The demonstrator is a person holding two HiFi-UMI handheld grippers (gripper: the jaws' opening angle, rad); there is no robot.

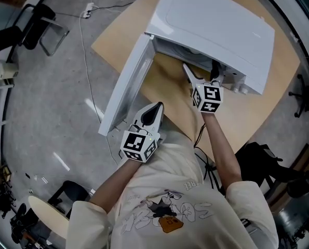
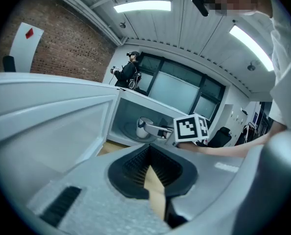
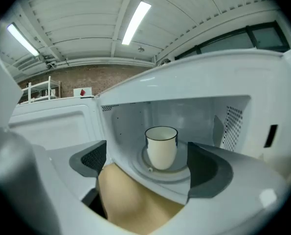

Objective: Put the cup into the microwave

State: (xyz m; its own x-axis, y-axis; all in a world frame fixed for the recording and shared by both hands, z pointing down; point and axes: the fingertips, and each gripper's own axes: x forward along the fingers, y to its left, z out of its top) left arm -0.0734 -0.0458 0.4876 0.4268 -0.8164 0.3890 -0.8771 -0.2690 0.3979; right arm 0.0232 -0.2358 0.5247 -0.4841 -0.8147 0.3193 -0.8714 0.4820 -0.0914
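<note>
A white cup (image 3: pixel 161 147) with a dark rim stands upright on the turntable inside the white microwave (image 1: pixel 216 25), whose door (image 1: pixel 124 87) hangs open to the left. My right gripper (image 1: pixel 202 70) is at the mouth of the cavity, a little short of the cup. Its jaws stand wide open and nothing is between its pads (image 3: pixel 94 159). In the left gripper view the cup (image 2: pixel 144 128) shows beyond the right gripper's marker cube (image 2: pixel 190 128). My left gripper (image 1: pixel 155 108) is over the table next to the door's lower edge, shut and holding nothing.
The microwave sits on a light wooden table (image 1: pixel 247 113). A white power cord (image 1: pixel 86 61) runs across the grey floor at the left, near black chairs (image 1: pixel 40 27). A black chair (image 1: pixel 263 160) stands at the right. A person (image 2: pixel 130 70) stands far off by the windows.
</note>
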